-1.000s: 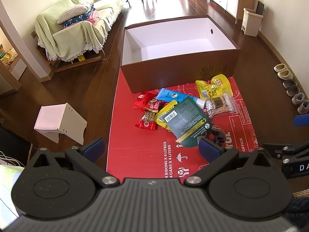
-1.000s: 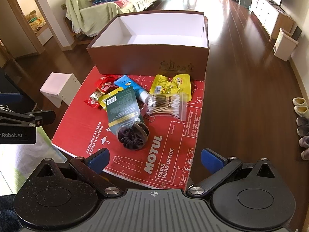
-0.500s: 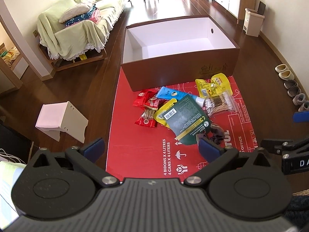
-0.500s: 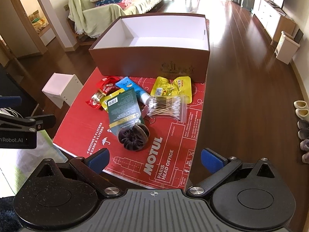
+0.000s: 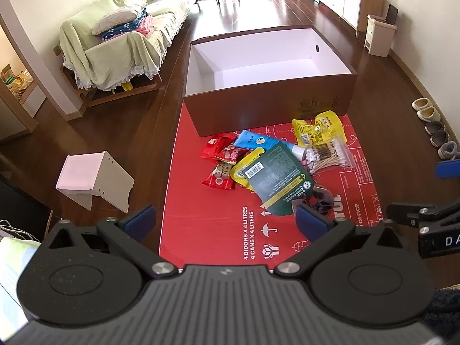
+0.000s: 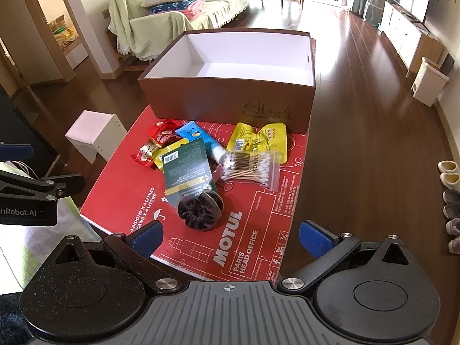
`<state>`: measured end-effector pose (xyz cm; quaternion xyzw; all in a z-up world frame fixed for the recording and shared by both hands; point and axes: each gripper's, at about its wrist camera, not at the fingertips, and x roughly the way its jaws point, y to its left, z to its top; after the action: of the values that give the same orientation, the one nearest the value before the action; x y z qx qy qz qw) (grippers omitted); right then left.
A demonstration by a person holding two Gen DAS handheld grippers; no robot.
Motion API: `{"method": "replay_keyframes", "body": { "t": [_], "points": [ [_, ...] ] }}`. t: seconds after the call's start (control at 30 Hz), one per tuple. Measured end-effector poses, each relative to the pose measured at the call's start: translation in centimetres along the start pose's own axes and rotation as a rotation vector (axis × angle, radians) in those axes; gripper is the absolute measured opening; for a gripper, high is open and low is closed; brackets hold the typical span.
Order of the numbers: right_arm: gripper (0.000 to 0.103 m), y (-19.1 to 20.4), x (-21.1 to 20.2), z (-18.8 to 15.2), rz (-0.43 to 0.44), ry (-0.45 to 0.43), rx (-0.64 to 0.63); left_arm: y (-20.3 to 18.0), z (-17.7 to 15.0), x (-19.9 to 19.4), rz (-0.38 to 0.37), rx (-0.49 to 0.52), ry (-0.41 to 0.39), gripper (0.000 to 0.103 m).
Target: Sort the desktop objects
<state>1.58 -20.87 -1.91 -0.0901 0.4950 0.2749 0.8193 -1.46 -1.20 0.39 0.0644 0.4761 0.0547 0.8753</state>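
Desktop objects, among them a green card, a cotton-swab bag and a dark scrunchie, lay heaped on the red cardboard before the brown box. Left gripper and right gripper hovered, jaws wide, holding nothing.

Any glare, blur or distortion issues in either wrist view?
Left wrist: strong fisheye bending, dark corner vignette, window glare on the floor, pile sharp. Right wrist: same curvature, floor glare, cotton swab bag slightly soft, box evenly lit.
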Motion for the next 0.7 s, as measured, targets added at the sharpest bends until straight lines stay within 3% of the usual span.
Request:
{"method": "replay_keyframes", "body": {
  "t": [0.7],
  "points": [
    [0.103,0.36,0.73,0.51,0.019,0.005,-0.018,0.56,0.13,0.68,0.011,-0.031,0.02,0.102]
  ]
}}
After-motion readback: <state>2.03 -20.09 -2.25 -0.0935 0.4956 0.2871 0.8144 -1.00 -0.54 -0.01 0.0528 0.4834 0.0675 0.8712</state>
